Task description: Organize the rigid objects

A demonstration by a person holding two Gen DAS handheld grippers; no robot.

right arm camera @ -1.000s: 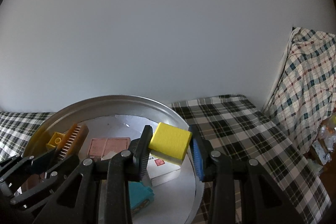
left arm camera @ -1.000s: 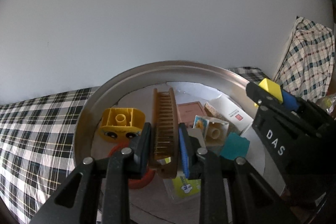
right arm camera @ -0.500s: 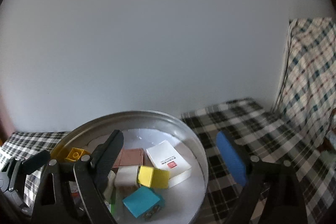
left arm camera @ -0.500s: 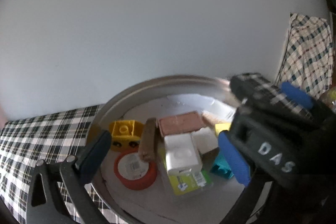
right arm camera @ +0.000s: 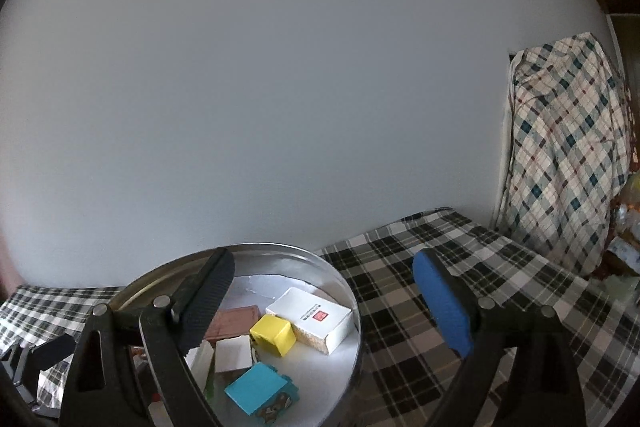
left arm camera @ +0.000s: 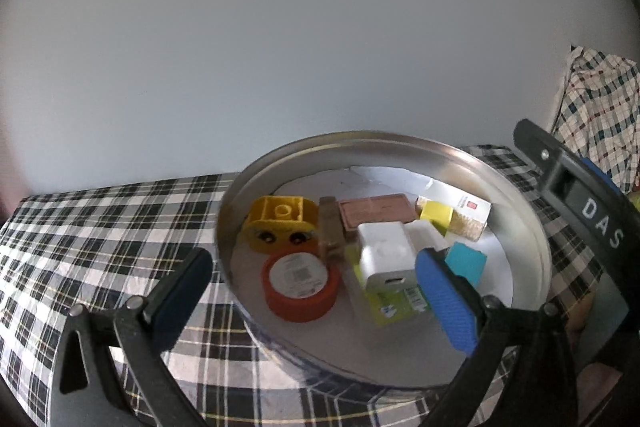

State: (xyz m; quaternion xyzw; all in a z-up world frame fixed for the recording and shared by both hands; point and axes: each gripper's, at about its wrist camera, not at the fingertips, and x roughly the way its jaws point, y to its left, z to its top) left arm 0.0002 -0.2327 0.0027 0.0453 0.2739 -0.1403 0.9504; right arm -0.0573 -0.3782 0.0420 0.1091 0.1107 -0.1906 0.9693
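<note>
The left tool (left arm camera: 310, 291) stood with its fingers wide apart and nothing between the pads, hanging over the near rim of a round metal tin (left arm camera: 532, 227) that sat on a black-and-white checked tabletop (left arm camera: 100, 227). The right tool (right arm camera: 324, 301) was also spread, its black and blue fingers empty, above the tin's right edge.

Inside the tin, on a white paper lining, the rigid objects lay crowded together. A yellow toy brick with eyes (left arm camera: 280, 223) sat at the left, with a round orange container (left arm camera: 300, 283) just in front of it. A brown comb (left arm camera: 330, 231) lay on edge between the brick and a pink flat box (left arm camera: 376, 213). A white charger cube (left arm camera: 386, 259) rested on a yellow-green packet (left arm camera: 394, 305), touching a small yellow cube (left arm camera: 436, 215) and near a white carton with a red mark (left arm camera: 464, 209). A teal block (left arm camera: 466, 263) lay at the right, partly hidden behind the left tool's blue finger.

The right tool's black body, lettered DAS, crossed the right side of the left wrist view and covered part of the tin's rim. A checked cloth (right arm camera: 568, 147) draped over something stood against the plain wall beyond the tabletop's far right end.
</note>
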